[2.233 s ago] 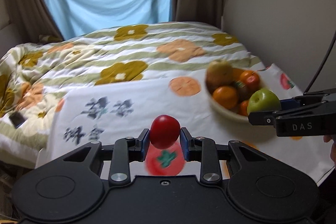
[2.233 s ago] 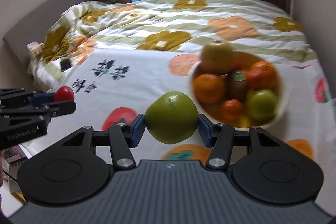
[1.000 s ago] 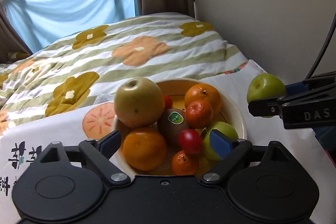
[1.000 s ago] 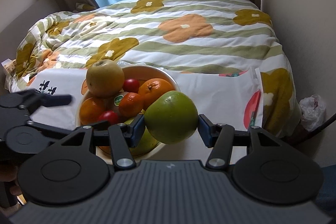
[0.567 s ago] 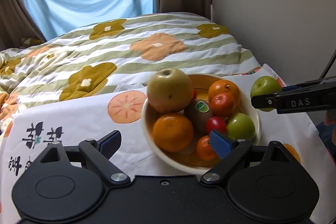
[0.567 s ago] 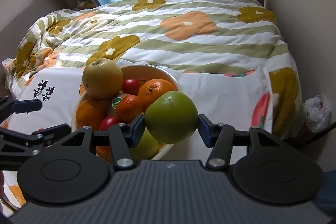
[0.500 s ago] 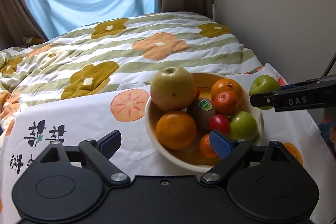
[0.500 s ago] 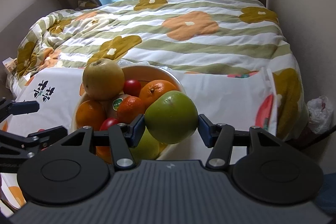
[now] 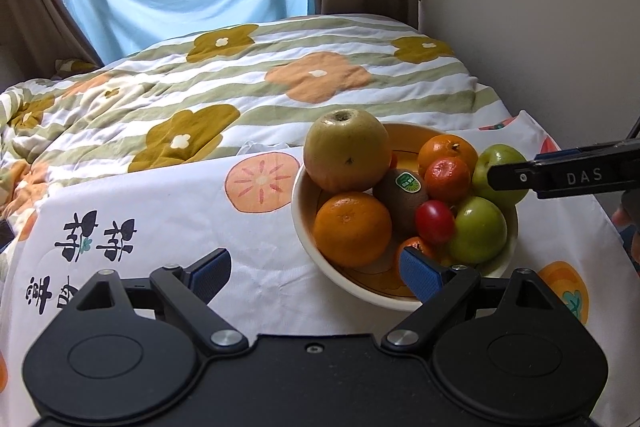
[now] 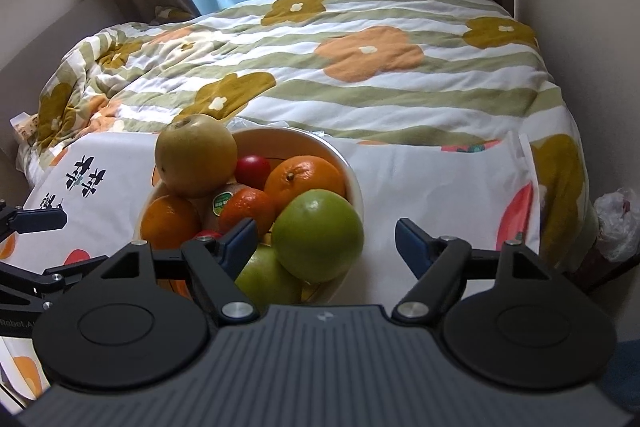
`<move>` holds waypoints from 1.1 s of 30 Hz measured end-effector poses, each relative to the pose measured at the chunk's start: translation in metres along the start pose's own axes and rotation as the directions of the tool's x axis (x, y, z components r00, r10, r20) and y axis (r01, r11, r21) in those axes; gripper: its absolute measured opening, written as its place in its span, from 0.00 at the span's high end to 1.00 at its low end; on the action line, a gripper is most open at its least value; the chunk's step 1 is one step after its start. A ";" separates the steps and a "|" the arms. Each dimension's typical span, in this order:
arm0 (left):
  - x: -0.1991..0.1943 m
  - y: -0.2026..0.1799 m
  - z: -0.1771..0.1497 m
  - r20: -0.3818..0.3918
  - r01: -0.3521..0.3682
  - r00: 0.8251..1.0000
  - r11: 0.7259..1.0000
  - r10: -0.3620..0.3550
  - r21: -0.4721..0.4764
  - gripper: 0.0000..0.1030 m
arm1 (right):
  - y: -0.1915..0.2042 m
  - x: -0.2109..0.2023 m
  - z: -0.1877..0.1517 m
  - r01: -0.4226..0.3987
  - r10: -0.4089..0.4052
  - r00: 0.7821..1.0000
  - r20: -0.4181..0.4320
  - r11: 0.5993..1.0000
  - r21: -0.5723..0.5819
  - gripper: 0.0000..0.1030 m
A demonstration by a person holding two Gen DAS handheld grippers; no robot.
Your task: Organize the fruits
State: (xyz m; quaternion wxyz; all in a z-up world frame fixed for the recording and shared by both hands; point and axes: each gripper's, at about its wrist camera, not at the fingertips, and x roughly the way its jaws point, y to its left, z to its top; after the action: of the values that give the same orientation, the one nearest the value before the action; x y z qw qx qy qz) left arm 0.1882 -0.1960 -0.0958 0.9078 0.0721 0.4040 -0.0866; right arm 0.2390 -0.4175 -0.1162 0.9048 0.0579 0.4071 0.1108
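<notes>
A cream bowl (image 9: 304, 227) heaped with fruit stands on a white printed cloth (image 9: 160, 211). In it lie a big yellow-green apple (image 9: 346, 155), oranges (image 9: 352, 229), a kiwi (image 9: 402, 195), a small red fruit (image 9: 434, 221) and a green apple (image 9: 476, 229). My right gripper (image 10: 324, 231) hangs over the bowl's right side and its jaws are opening. A second green apple (image 10: 318, 235) sits between them on the pile, and neither pad touches it. My left gripper (image 9: 314, 267) is open and empty, just in front of the bowl.
Behind the cloth a flowered quilt (image 9: 280, 83) covers the bed. A bare wall (image 9: 540, 27) rises close on the right. A plastic bag (image 10: 616, 223) lies low beside the bed. Curtains and a blue sheet hang at the window behind.
The right jaws have spread and let go of the green apple, which now rests on the fruit in the bowl. The left gripper, open since it dropped the red fruit, has drawn back.
</notes>
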 end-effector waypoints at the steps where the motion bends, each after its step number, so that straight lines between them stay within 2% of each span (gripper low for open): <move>1: -0.001 0.000 0.001 0.002 -0.002 1.000 1.000 0.002 -0.003 0.09 | -0.001 -0.001 0.000 0.001 -0.001 1.000 0.000 1.000 0.001 0.12; 7: -0.017 0.006 0.001 0.035 0.001 0.999 1.000 0.000 -0.030 0.09 | 0.006 -0.018 0.001 0.033 -0.033 0.999 0.022 0.999 -0.023 0.12; 13: -0.048 0.022 0.005 0.081 0.008 0.997 0.998 -0.003 -0.056 0.09 | 0.031 -0.054 0.004 0.060 -0.058 0.996 0.071 0.998 -0.037 0.12; 24: -0.130 0.068 -0.004 0.160 0.017 0.987 0.997 -0.005 -0.076 0.09 | 0.105 -0.136 0.003 0.143 -0.145 0.979 0.146 0.989 0.018 0.11; 33: -0.186 0.105 -0.030 0.180 -0.013 0.983 0.995 0.031 -0.098 0.09 | 0.167 -0.188 -0.024 0.177 -0.180 0.970 0.164 0.984 0.033 0.07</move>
State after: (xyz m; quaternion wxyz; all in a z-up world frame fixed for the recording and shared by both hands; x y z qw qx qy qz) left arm 0.0670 -0.0691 0.0291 0.9441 0.0244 0.3225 -0.0633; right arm 0.0741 -0.3018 0.0370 0.9413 0.0382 0.3348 0.0199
